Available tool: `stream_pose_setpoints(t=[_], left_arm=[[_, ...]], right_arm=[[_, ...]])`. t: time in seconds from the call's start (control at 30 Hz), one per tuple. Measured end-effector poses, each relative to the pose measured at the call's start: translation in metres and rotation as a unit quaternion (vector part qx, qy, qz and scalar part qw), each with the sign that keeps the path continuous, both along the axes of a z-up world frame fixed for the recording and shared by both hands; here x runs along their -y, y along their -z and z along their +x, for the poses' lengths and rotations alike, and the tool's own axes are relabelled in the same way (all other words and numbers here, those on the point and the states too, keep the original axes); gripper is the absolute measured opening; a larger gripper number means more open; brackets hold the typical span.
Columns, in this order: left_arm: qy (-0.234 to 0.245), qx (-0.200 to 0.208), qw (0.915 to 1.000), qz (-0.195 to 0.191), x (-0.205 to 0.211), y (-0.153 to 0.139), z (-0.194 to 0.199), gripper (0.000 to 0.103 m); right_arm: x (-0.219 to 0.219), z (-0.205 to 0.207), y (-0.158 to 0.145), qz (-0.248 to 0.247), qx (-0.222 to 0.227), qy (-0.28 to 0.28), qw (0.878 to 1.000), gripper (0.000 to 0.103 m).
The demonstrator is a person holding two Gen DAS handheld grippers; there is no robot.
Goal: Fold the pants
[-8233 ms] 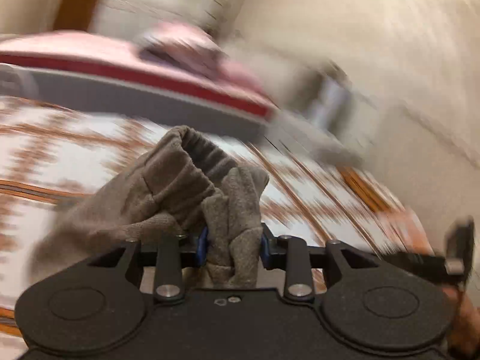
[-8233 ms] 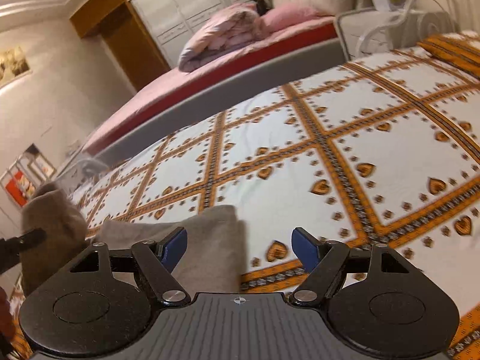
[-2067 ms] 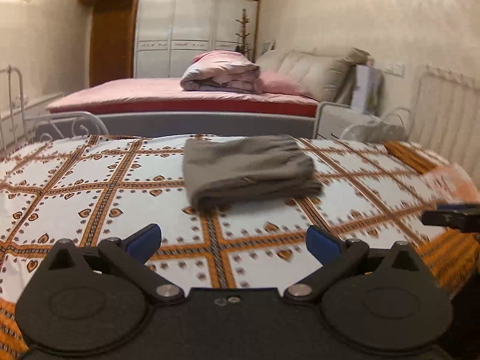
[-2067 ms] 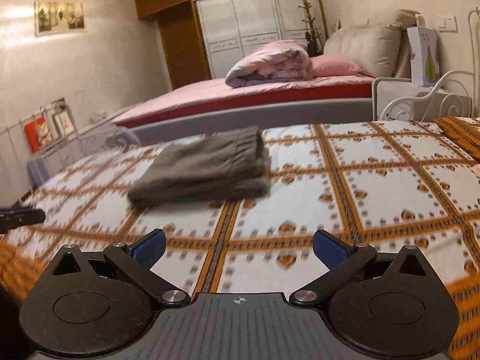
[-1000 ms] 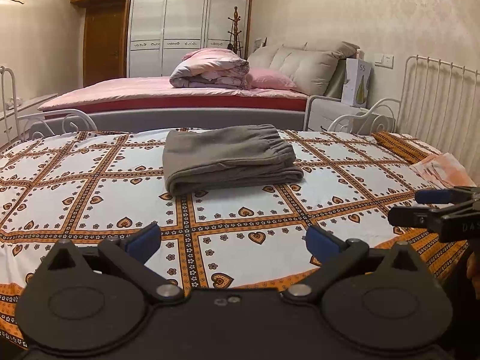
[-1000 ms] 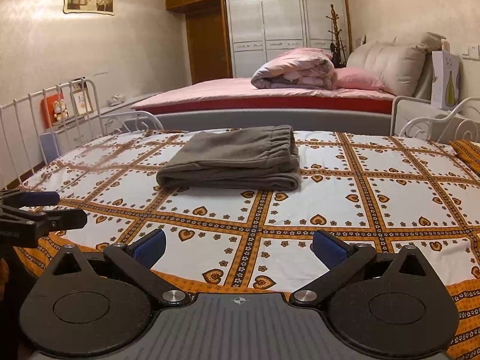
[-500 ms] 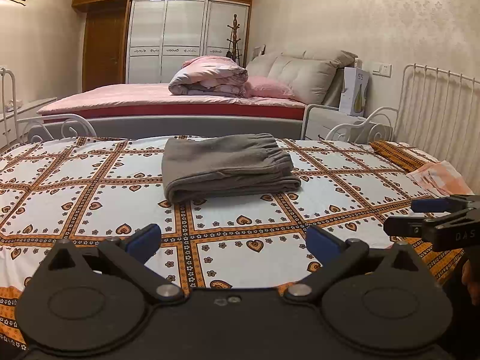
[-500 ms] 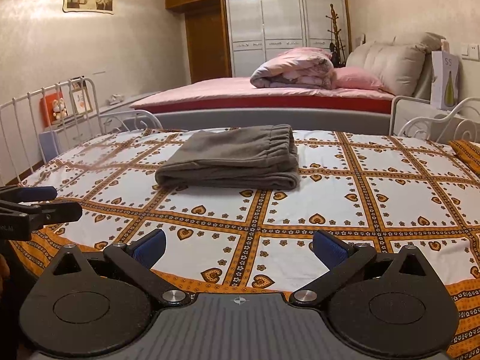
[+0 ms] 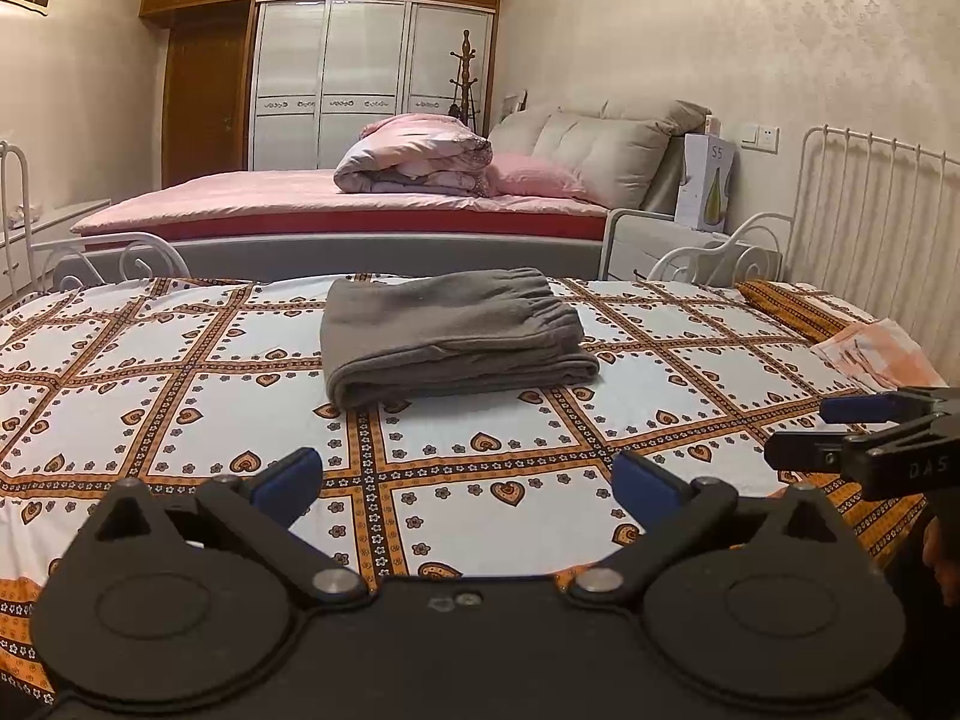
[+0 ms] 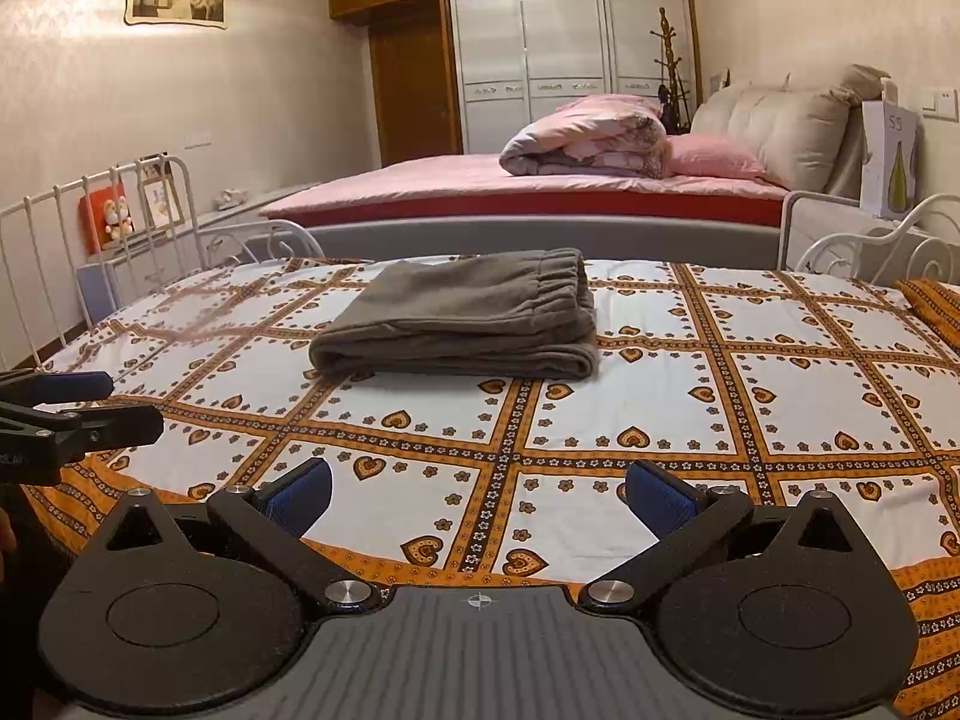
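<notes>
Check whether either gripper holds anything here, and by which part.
Nothing held: left gripper and right gripper have jaws open, apart from the folded grey fabric pants.

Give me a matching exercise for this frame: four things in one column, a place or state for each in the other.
1. pants
2. left hand-held gripper
3. quilt
4. box

a. open, empty
b. folded on the patterned bedspread
c. on the nightstand
d. rolled on the pink bed

Pairs: 1-b, 2-a, 3-d, 4-c

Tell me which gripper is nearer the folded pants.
Neither clearly. The left gripper and right gripper are both open, pulled back at the bed's near edge, well short of the pants.
</notes>
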State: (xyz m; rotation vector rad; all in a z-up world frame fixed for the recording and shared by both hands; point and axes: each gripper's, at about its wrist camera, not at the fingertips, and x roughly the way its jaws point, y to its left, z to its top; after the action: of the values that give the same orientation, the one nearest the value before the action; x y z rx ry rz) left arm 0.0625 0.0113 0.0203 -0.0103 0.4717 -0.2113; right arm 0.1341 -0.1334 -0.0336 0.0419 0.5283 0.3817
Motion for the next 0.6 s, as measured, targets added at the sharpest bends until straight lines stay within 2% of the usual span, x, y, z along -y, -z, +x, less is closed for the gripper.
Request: stream_pose_setpoints(t=[0.6], left_arm=[[0.002, 0.003, 1.0, 0.004, 0.0, 0.0, -0.0007, 0.097]], right_arm=[[0.0006, -0.0003, 0.0, -0.001, 0.001, 0.0, 1.0, 0.103]])
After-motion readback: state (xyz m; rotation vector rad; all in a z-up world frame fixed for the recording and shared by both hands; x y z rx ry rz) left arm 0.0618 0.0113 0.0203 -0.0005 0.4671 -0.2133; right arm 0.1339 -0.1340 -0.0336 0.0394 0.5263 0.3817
